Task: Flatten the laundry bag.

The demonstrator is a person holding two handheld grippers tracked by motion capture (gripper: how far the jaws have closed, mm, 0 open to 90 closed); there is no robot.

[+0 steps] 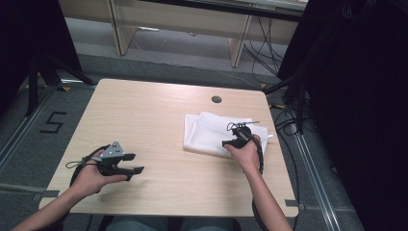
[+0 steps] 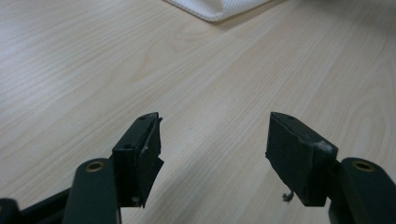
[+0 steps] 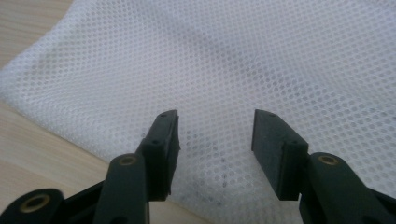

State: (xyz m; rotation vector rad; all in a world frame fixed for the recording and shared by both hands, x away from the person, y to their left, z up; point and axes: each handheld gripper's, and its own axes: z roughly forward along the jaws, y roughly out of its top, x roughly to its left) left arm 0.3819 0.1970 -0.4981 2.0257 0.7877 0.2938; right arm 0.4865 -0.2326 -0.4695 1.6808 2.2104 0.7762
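A folded white mesh cloth [image 1: 211, 134] lies on the right half of the table [image 1: 154, 115], near the far edge and well apart from the left gripper [image 1: 136, 163]. The right gripper [image 1: 230, 142] sits low over the cloth's near edge, jaws apart with mesh showing between them and nothing pinched. That reads as lining up for a grab at the edge or a fold, though whether the tips touch the fabric is hard to tell. The left gripper rests by the near left corner, jaws spread wide over bare wood and aimed toward the cloth's corner [image 2: 219, 9], probably parked out of the way until a second hold is needed
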